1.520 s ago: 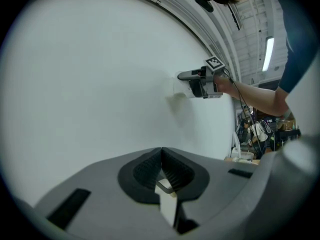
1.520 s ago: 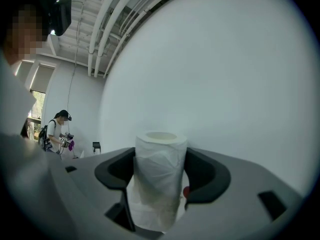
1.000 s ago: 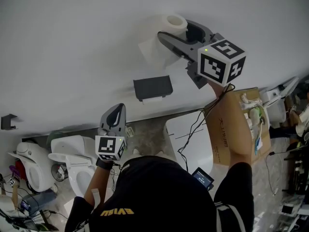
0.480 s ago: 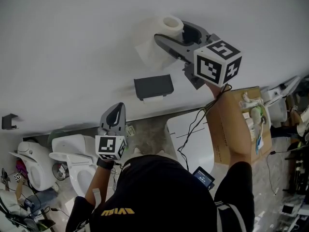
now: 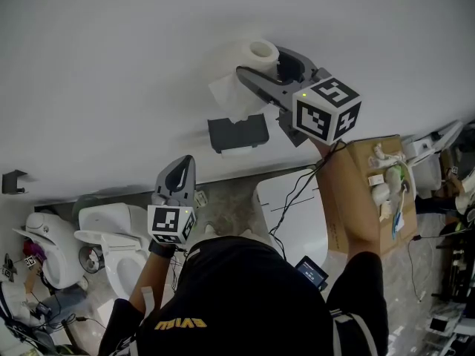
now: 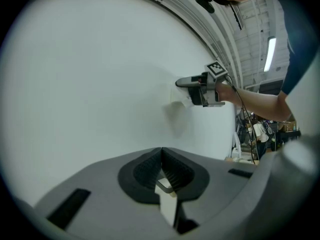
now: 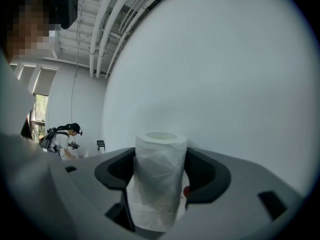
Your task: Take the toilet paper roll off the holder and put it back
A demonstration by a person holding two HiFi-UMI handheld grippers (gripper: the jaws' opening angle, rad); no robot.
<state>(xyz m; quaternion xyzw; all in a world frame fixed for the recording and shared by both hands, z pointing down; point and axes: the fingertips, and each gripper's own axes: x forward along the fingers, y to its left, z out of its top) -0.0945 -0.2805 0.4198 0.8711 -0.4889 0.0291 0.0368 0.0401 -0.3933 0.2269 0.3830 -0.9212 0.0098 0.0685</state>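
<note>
Far left, low in the head view, a couple of white toilets point(image 5: 111, 236) stand on the floor. My left claw point(image 5: 180, 170) is next, held out level well short of the white wall point(image 5: 111, 65); in the left gripper view its pads point(image 6: 172, 171) are pressed together with nothing in them. Right of that, the dark holder point(image 5: 237, 133) sits on the wall with no roll on it. The toilet paper roll point(image 5: 256, 53) is just above the holder, off it, pinched in my right claw point(image 5: 260, 64). In the right gripper view the roll point(image 7: 159, 184) stands upright between the claw point(image 7: 161, 156) pads, one pad on each side, hollow core end up. It's plain white and slightly crumpled, with the outer wrap loose. A loose sheet point(image 5: 228, 95) hangs from it towards the holder's top edge; I can't tell if they touch. Far right, an open cardboard box point(image 5: 356, 199) with bits inside.
</note>
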